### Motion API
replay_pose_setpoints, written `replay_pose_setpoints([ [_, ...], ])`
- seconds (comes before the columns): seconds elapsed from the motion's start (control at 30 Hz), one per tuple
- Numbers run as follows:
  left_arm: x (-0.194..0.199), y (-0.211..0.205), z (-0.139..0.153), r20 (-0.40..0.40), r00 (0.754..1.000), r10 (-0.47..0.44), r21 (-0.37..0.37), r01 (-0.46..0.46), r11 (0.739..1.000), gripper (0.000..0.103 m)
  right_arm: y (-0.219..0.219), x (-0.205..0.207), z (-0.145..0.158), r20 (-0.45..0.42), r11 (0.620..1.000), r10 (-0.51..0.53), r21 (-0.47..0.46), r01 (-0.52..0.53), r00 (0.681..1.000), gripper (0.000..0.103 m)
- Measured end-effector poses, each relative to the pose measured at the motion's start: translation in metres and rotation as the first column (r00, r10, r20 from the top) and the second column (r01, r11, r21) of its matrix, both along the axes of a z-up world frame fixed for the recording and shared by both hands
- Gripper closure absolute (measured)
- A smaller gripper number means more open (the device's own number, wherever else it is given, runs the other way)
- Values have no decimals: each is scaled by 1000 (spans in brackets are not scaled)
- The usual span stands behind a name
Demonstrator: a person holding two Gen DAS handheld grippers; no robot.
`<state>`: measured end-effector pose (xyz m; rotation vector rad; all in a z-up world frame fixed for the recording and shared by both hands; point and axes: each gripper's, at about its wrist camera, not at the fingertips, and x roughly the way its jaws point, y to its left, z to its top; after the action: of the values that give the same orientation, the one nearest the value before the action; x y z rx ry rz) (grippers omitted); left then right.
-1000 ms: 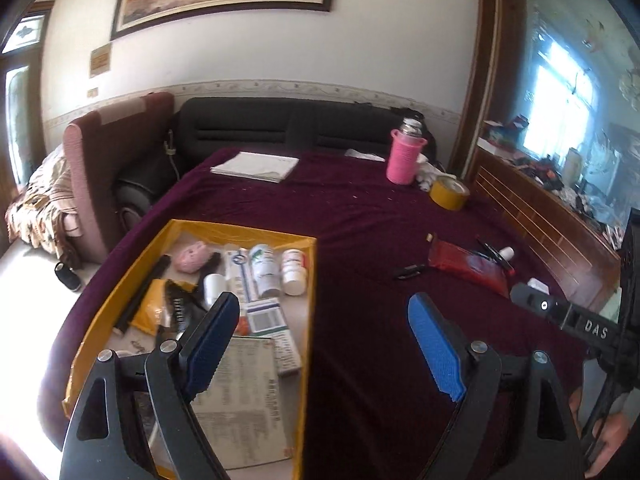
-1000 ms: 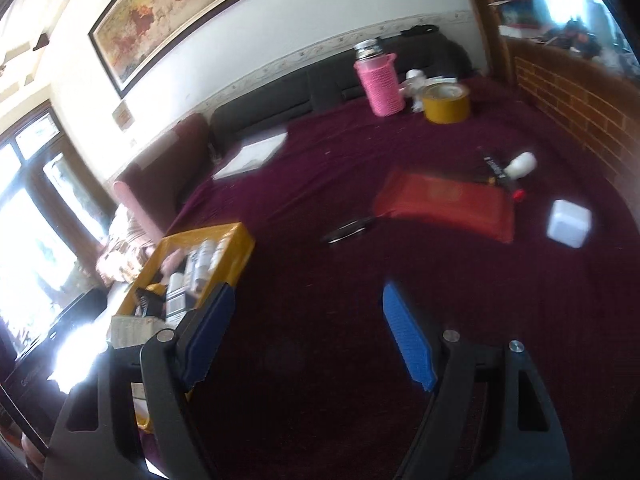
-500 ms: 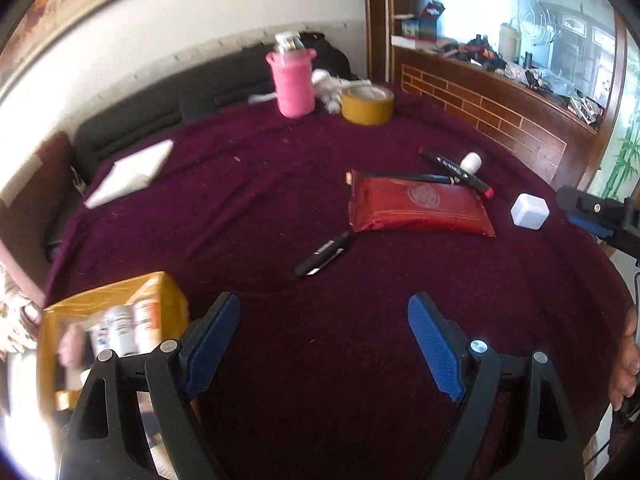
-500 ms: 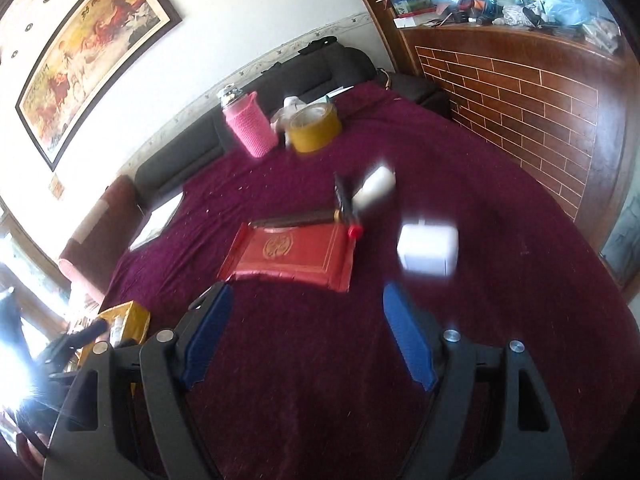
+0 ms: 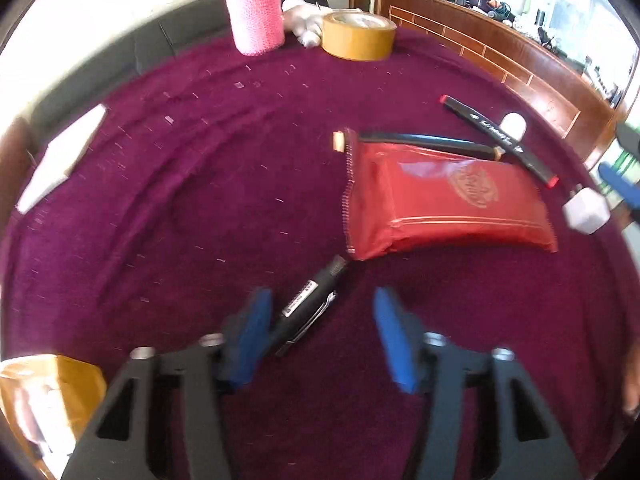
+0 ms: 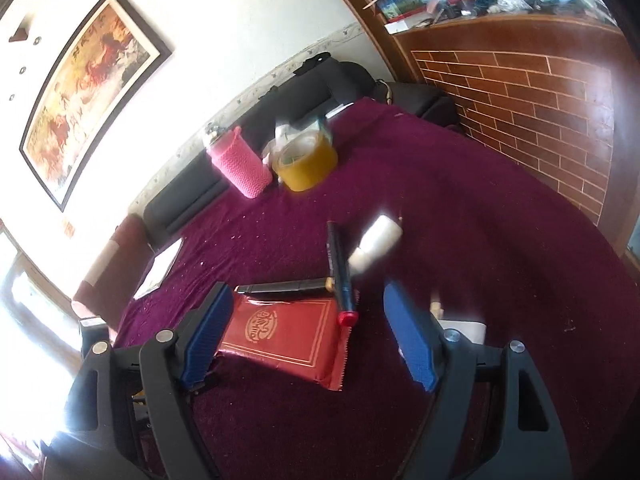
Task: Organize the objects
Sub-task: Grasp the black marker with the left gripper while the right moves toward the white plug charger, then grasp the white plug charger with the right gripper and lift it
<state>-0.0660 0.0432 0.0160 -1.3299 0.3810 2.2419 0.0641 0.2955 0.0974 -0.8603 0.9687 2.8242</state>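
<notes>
Over maroon cloth (image 5: 200, 200): left hand-held gripper (image 5: 320, 328) closing round black pen (image 5: 308, 304), not yet clamped; right hand-held gripper (image 6: 308, 332) wide, empty

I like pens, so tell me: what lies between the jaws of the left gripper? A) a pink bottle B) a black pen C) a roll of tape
B: the black pen lies on the cloth between the left gripper's jaws, which have just been closing.

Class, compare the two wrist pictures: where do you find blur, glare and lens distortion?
Left wrist view: the gripper fingers are smeared by motion, the table edge bows like a barrel, the tray corner is washed out. Right wrist view: window glare burns out the lower left, the small white bottle is blurred, the red packet is sharp.
</notes>
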Motion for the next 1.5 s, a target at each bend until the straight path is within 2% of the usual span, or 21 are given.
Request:
replay_pose_setpoints([
  [0.03, 2, 1, 0, -14, 1000, 4, -11, -5, 1000, 71, 4, 0, -2, 3, 1000, -4, -19, 4, 1000, 24],
  [0.1, 9, 1, 1, -54, 998, 12, -30, -14, 999, 85, 11, 0, -4, 8, 999, -14, -42, 15, 1000, 24],
  [0.13, 11, -2, 4, -57, 998, 17, -19, -18, 1000, 87, 13, 0, -3, 8, 999, -19, -47, 19, 1000, 24],
  [0.17, 12, -7, 6, -40, 999, 29, 12, -29, 1000, 95, 14, 1, -3, 7, 998, -22, -51, 22, 1000, 24],
  [0.23, 17, -17, 11, -17, 999, 49, 55, -48, 997, 95, 15, 1, -3, 12, 998, -30, -47, 30, 999, 22],
  [0.47, 49, -28, 24, -62, 998, 21, 66, -17, 998, 95, 19, 0, -11, 65, 997, -69, -34, 71, 996, 22],
  [0.67, 69, -39, 31, -39, 999, 18, 105, -14, 994, 94, 16, 7, -9, 65, 995, -98, 16, 97, 993, 22],
  [0.77, 88, -46, 35, -33, 999, 22, 124, -18, 992, 94, 27, 14, -10, 60, 995, -101, -21, 103, 993, 22],
  [0.9, 116, -49, 35, -60, 998, 4, 131, 4, 991, 94, 47, 15, -14, 142, 996, -91, -4, 92, 986, 22],
  [1.0, 124, -49, 30, -49, 999, 4, 144, 4, 990, 94, 58, 8, -14, 206, 999, -44, 35, 38, 977, 22],
  [1.1, 131, -49, 29, -60, 998, 30, 133, -22, 991, 94, 56, -8, -18, 298, 997, 28, 63, -49, 954, 22],
  [1.17, 135, -49, 31, -78, 996, 52, 117, -43, 992, 94, 47, -10, -17, 316, 994, 66, 58, -89, 947, 22],
  [1.23, 138, -50, 33, -88, 994, 64, 106, -54, 993, 94, 36, -8, -16, 317, 990, 70, 93, -105, 946, 22],
  [1.37, 143, -52, 35, -89, 994, 60, 95, -52, 994, 94, 9, -22, -23, 384, 943, 93, 263, -206, 919, 22],
  [1.47, 149, -52, 38, -105, 993, 57, 83, -48, 995, 94, -3, -28, -25, 397, 862, 107, 419, -284, 912, 22],
  [1.5, 150, -53, 39, -108, 992, 59, 82, -50, 995, 94, -3, -29, -28, 413, 848, 114, 434, -305, 904, 28],
])
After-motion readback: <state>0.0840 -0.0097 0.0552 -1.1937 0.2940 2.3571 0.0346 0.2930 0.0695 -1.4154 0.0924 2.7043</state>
